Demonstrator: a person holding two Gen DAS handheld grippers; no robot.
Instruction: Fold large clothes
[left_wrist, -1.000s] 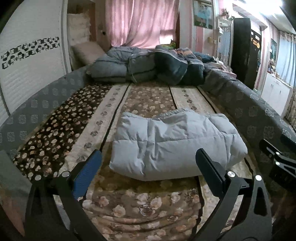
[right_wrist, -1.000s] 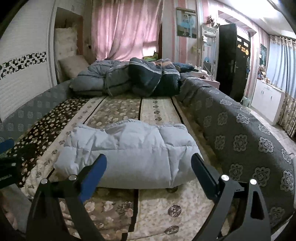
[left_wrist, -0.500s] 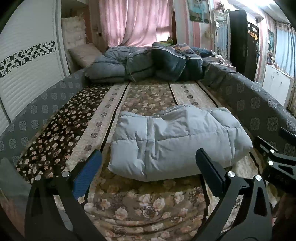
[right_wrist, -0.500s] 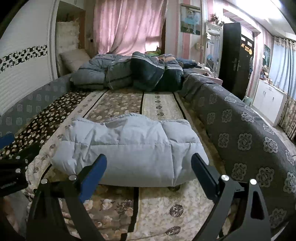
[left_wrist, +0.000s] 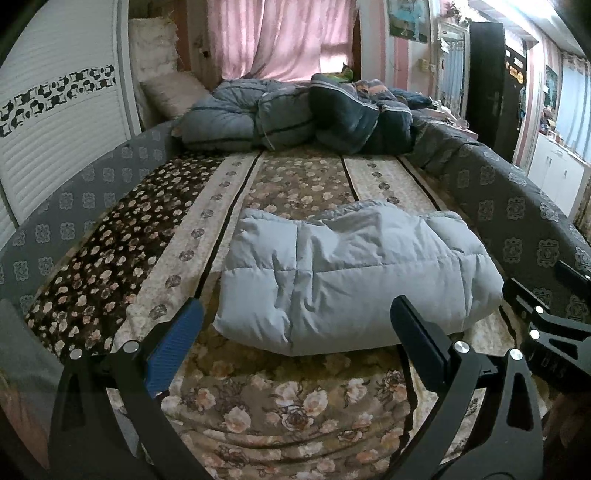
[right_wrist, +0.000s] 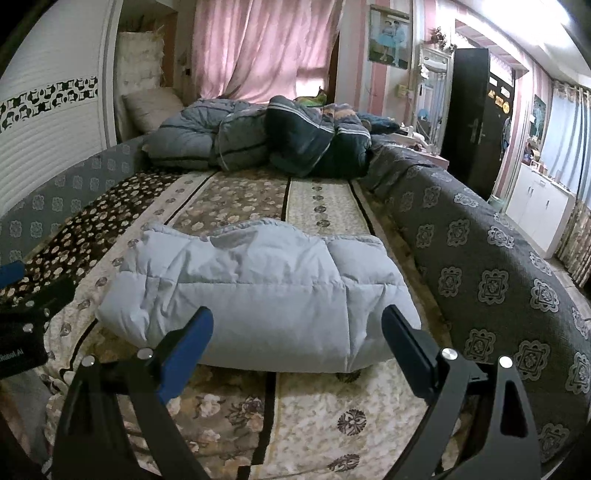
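A pale blue padded jacket (left_wrist: 354, 277) lies folded into a thick, puffy bundle on the flowered bed cover (left_wrist: 295, 398). Its surface is quilted into stitched panels and creased, with a rounded fold along the near edge and a ruffled edge at the back. In the left wrist view it fills the middle of the frame, a little right of centre; in the right wrist view the jacket (right_wrist: 258, 291) sits in the middle, just above the finger tips.

The left gripper (left_wrist: 295, 325) stands wide, its two fingers well apart at the lower part of the frame, holding nothing and not touching the jacket. The right gripper (right_wrist: 297, 328) is likewise spread wide and empty, its fingers framing the near edge of the jacket; whether they touch the cloth I cannot tell. Each gripper has one blue-faced finger (right_wrist: 184, 354) on the left and one black finger (right_wrist: 406, 350) on the right.

There is one folded jacket. At the upper middle of both frames lies a heap of dark grey and blue quilts (left_wrist: 295, 114); their number is not clear. One pillow (left_wrist: 173, 92) leans at the upper left, below a pink curtain (left_wrist: 280, 37). One framed picture (right_wrist: 388, 37) hangs at the upper right beside a black door (right_wrist: 476, 122).
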